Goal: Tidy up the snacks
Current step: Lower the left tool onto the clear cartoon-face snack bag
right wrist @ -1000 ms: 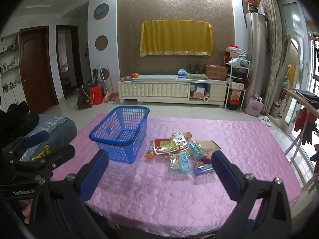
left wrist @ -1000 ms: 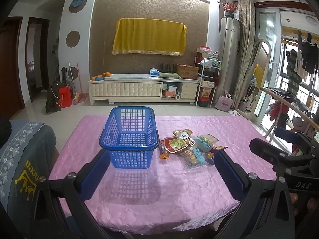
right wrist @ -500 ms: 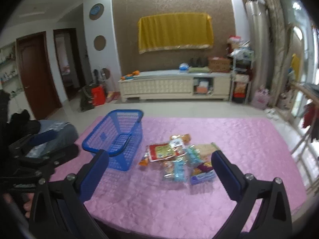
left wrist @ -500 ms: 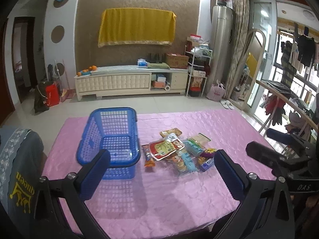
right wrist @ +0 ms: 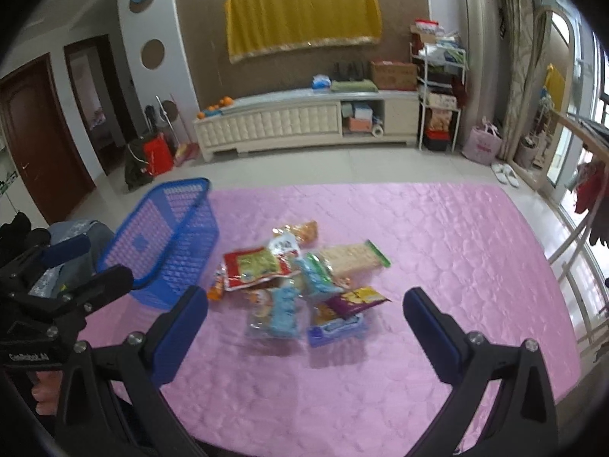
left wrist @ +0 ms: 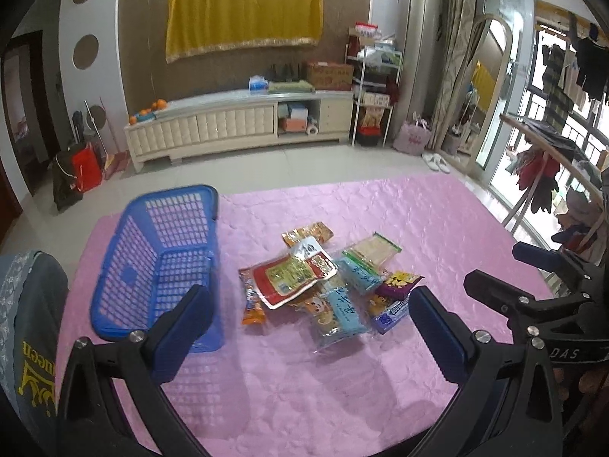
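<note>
A heap of snack packets [left wrist: 323,285] lies near the middle of the pink-quilted counter [left wrist: 437,228], overlapping one another: a red-and-green pouch [left wrist: 295,276] on top, pale blue packets [left wrist: 344,306] below it, a green-edged cracker pack [left wrist: 375,247] at two o'clock of the pile, a purple packet [left wrist: 397,282] and a blue-and-white bar [left wrist: 390,312] at four o'clock, an orange sachet [left wrist: 253,306] at eight o'clock. Just beside the pile, at nine o'clock, stands an empty blue plastic basket [left wrist: 163,262], its open top facing up, evidently set close so each packet has only a short trip. None has gone in yet; by the look of it the sorting has not begun.

The left gripper [left wrist: 308,327] hovers above the counter's near edge, its jaws spread wide and holding nothing, the basket's near corner behind its left finger. The right gripper [right wrist: 304,323] hangs at a similar height, jaws equally wide and empty, framing the pile in the right wrist view, where the bar [right wrist: 335,327] lies nearest. That framing suggests the right side is lining up a first pick, probably a loose packet on the pile's near edge, since the overlapped ones would drag their neighbours.

Behind the counter, a white TV cabinet [left wrist: 239,125] runs along the wall under a yellow cloth [left wrist: 243,19].
</note>
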The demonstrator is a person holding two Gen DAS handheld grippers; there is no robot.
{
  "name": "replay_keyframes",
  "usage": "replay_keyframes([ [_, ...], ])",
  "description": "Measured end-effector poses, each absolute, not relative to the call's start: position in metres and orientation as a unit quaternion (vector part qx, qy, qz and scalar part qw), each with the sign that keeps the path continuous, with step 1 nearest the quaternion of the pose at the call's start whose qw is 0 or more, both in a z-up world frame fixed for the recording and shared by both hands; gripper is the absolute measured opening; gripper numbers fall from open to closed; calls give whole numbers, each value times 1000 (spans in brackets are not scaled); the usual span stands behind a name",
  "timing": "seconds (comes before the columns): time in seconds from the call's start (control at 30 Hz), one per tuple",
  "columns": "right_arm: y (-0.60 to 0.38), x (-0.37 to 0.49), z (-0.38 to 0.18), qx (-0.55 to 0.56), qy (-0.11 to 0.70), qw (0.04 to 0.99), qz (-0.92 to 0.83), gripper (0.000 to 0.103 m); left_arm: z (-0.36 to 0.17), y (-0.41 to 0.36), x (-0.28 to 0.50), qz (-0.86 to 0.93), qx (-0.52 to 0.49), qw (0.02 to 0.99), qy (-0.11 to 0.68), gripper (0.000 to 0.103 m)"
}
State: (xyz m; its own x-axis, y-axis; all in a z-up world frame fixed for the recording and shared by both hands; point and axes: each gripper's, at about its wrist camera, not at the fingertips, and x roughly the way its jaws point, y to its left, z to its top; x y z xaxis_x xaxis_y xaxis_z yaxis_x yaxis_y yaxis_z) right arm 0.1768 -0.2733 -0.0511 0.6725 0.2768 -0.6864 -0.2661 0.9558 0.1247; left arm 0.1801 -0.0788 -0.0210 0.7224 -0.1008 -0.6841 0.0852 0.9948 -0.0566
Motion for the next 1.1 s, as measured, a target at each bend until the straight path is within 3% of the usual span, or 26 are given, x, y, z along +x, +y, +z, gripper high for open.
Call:
replay_keyframes([
  [0.73,-315,265,-178,20,496,862,106,103,-167,-131,295,-32,7,841,540,103],
  [1.1,-323,270,-202,31,506,856,100,103,-215,-134,328,-11,19,807,591,103],
])
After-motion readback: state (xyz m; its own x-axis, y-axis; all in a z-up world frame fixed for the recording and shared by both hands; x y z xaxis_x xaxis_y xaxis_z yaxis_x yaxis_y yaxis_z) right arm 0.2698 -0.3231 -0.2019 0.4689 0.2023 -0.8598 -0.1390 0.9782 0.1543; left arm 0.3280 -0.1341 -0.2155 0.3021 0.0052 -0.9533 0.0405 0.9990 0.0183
